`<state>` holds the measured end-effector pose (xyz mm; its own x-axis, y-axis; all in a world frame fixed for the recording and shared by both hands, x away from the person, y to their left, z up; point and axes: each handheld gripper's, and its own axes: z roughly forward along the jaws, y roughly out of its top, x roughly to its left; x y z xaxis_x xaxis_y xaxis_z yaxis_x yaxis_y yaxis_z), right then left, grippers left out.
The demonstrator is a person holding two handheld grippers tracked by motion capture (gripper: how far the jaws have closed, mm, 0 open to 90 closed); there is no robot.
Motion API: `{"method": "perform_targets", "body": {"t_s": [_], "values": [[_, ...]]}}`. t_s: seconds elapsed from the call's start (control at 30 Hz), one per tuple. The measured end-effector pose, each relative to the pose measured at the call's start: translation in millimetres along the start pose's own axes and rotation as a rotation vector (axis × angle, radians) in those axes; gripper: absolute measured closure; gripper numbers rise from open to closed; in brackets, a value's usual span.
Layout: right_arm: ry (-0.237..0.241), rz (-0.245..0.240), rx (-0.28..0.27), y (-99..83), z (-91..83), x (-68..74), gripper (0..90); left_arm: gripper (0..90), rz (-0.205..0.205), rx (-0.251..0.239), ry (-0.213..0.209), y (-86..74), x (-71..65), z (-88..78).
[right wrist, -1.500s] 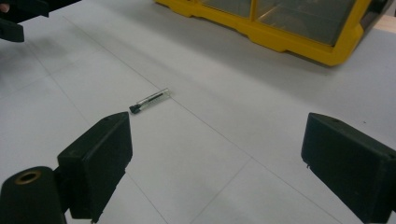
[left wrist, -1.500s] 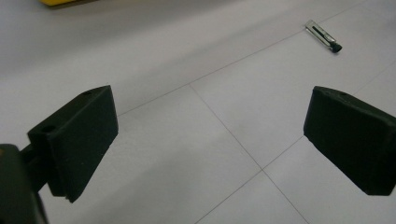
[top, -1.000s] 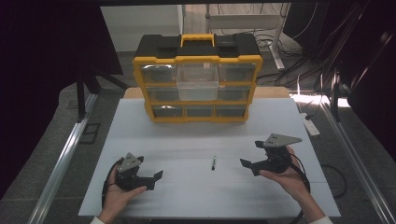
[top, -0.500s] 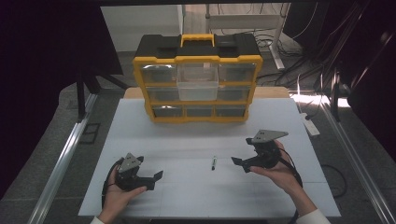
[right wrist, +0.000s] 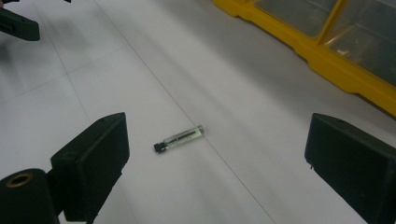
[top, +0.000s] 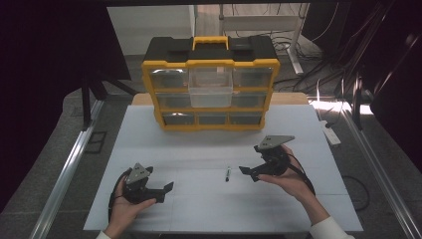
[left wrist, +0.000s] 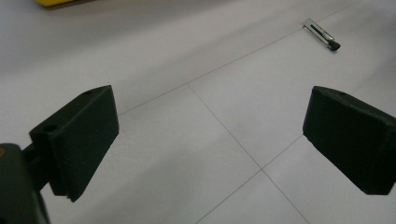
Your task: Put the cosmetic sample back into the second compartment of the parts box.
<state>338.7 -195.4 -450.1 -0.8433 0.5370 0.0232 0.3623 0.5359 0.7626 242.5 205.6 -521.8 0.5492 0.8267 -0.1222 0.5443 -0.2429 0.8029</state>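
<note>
A small clear vial with a black cap lies on the white table near its middle; it also lies ahead of the jaws in the right gripper view and far off at the top right in the left gripper view. My right gripper is open, just right of the vial, jaws pointing toward it, nothing between them. My left gripper is open at the front left, resting low over the bare table.
A yellow and black drawer organiser stands at the back of the table, its middle clear drawer pulled out. Its yellow base lies to the right in the right gripper view. Metal rails run along both sides of the table.
My right gripper has moved left toward the vial. The left gripper and the vial have stayed where they were.
</note>
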Motion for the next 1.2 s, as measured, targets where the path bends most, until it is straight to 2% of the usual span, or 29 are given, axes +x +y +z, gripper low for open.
{"method": "perform_targets", "body": {"t_s": [0.57,1.03,1.2], "values": [[0.067,-0.046,0.097,7.5,35.6,1.0,5.3,4.0,0.000,0.003,-0.004,0.0,0.4,0.4],[0.098,-0.098,0.190,10.0,57.5,5.9,4.0,4.1,-0.001,0.003,-0.007,0.1,0.1,0.2],[0.113,-0.115,0.207,10.7,63.3,7.8,3.8,4.1,0.001,0.003,-0.007,0.1,-0.2,0.5]]}}
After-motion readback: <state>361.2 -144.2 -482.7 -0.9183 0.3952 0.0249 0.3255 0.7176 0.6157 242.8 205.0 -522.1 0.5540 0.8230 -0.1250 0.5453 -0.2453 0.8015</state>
